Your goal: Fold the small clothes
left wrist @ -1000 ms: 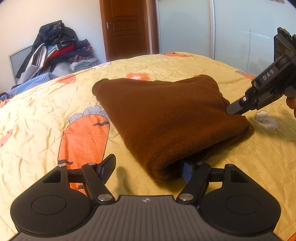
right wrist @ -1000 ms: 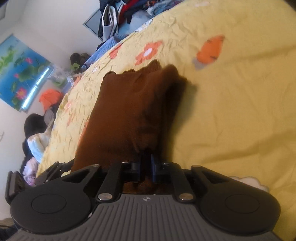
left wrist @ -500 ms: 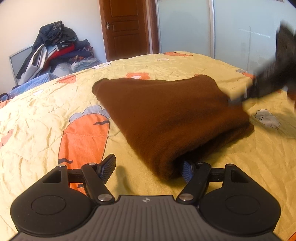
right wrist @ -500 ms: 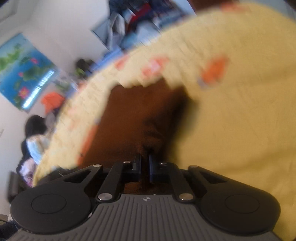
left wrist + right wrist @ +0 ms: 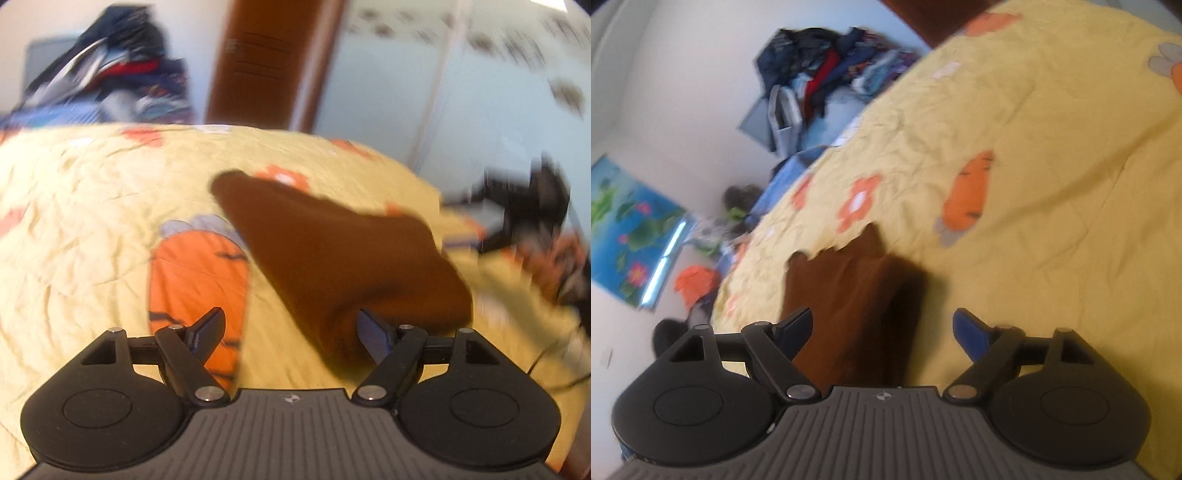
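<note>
A folded brown garment (image 5: 340,258) lies on the yellow carrot-print bedsheet (image 5: 92,229). My left gripper (image 5: 291,332) is low at the garment's near corner. Its jaws are opening; the cloth edge lies by the right finger (image 5: 373,332), and the left pad is well clear of it. In the right wrist view the brown garment (image 5: 849,295) runs away from my right gripper (image 5: 882,328). Those jaws are opening wide, and the cloth lies between them without either pad pressing on it. The right gripper's blurred black body (image 5: 524,210) shows past the garment's far side.
A heap of mixed clothes (image 5: 110,85) sits beyond the bed's far left edge, beside a brown wooden door (image 5: 266,62) and pale sliding panels (image 5: 461,92). A flower poster (image 5: 628,229) and floor clutter (image 5: 694,284) lie off the bed's side.
My right gripper, shut on the garment's edge before, has opened wide and let it go. Both grippers have shifted sideways and rolled, blurring the views. The garment lies flat, folded.
</note>
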Motion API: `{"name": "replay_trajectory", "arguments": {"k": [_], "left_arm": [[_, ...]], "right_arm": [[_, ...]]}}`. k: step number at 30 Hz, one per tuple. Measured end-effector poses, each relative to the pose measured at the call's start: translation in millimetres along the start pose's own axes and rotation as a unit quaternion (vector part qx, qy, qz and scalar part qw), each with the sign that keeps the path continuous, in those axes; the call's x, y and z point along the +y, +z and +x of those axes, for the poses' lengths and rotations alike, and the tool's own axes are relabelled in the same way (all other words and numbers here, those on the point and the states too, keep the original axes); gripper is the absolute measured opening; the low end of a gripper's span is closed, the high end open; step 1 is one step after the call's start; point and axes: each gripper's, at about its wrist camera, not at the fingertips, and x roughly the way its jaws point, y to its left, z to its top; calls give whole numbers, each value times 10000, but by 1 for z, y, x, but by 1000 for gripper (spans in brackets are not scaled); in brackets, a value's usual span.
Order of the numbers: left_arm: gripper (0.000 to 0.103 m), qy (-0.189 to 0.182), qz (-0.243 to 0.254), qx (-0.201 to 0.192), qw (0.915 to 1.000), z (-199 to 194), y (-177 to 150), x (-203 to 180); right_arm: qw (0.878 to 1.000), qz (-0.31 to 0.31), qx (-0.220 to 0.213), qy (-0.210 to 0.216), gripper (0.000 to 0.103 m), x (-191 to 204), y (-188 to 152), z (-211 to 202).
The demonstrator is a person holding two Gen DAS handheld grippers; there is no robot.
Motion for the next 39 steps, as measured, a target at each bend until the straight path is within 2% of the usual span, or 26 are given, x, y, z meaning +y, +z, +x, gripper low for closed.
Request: {"name": "replay_trajectory", "arguments": {"k": [3,5,6,9,11,13,16,17,18,19,23,25,29,31,32,33,34,35,36,37,38,39], "left_arm": [[81,-345,-982,-230,9943,8,21,29],[81,-773,-1569,-213,9844,21,32,45],[81,-837,-1817,-195,9796,30,37,50],[81,-975,-2170,66,9713,66,50,55],[81,-937,-2338,322,9672,96,57,57],[81,-876,-2544,546,9616,126,62,60],[77,-998,-2675,618,9564,157,76,59],[60,-946,-2658,674,9570,164,81,57],[27,-824,-2549,816,9600,171,86,54],[22,-684,-2401,907,9641,176,89,52],[18,-636,-1863,717,9778,158,95,50],[18,-675,-1652,666,9817,144,99,56],[18,-232,-1342,550,9892,130,122,76],[18,-21,-1366,584,9889,132,134,91],[21,138,-1312,656,9891,136,139,99],[25,351,-1358,734,9874,139,140,107],[25,454,-1537,825,9836,139,138,113],[29,399,-1781,930,9788,137,136,118],[34,207,-2004,934,9750,127,130,122],[42,-10,-2130,814,9737,114,121,122],[73,-194,-2217,632,9729,100,110,121],[96,-394,-2328,459,9706,84,96,119]], "right_arm": [[9989,353,210,228,84,-5,9,27],[9986,358,359,160,84,0,8,44],[9987,260,415,124,84,3,6,51],[9990,-83,428,138,84,17,-1,63],[9987,-237,431,94,84,23,-1,68],[9984,-329,455,90,81,27,0,73],[9978,-440,490,88,72,30,0,79],[9975,-485,514,41,55,31,-1,81],[9967,-553,594,-32,40,33,-2,84],[9958,-604,682,-55,40,34,-4,88],[9959,-732,522,27,35,46,-10,83],[9959,-738,487,210,34,56,-9,84],[9937,-759,575,594,32,82,-4,105],[9935,-700,590,670,32,93,-2,123],[9948,-592,564,605,35,96,0,133],[9963,-504,527,445,46,96,1,142],[9975,-442,527,190,52,95,2,149],[9977,-335,590,-61,64,94,3,152],[9976,-216,640,-121,69,92,0,150],[9979,-178,623,51,72,88,-4,141],[9978,-207,591,240,82,85,-9,129],[9975,-241,564,339,91,80,-14,117]]}}
